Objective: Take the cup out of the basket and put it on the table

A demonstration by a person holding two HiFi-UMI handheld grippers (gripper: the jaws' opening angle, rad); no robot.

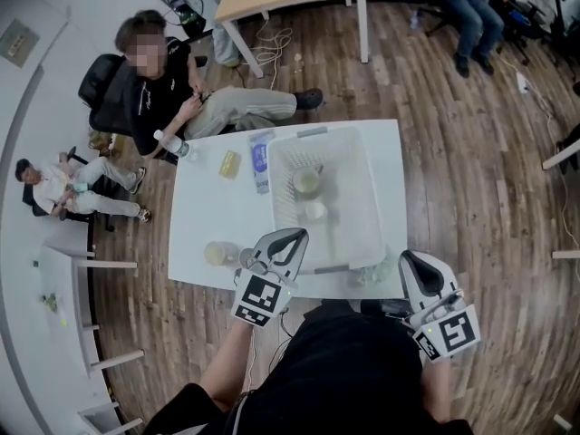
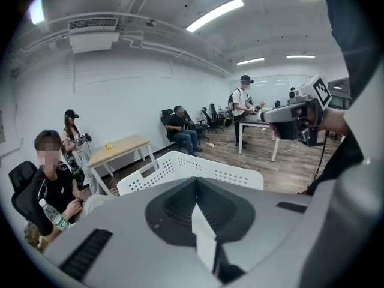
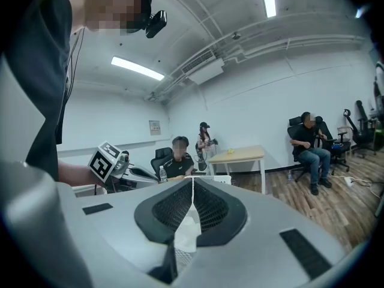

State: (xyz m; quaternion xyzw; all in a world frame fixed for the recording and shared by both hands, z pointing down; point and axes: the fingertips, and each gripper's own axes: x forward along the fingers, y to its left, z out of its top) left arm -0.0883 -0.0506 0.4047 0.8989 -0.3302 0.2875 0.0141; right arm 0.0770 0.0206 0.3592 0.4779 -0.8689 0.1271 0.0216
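**Both jaws closed and empty beside the basket**

The jaws of the left gripper (image 2: 195, 183) were pressed together with nothing between them. Those of the right gripper (image 3: 192, 183) met the same way, empty. In the head view, both grippers hung over the near edge of the tabletop (image 1: 210, 208). The left was at the near-left corner of the white basket (image 1: 372, 198), the right off its near-right corner. One cup (image 1: 217, 254) stood on the tabletop just left of the left gripper. Two more cups (image 1: 306, 181) sat inside the basket.

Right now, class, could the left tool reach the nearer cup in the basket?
Probably yes: the basket is open-topped, nothing covers the nearer cup, and the left tool sits by the near rim. Its shut jaws must open first.
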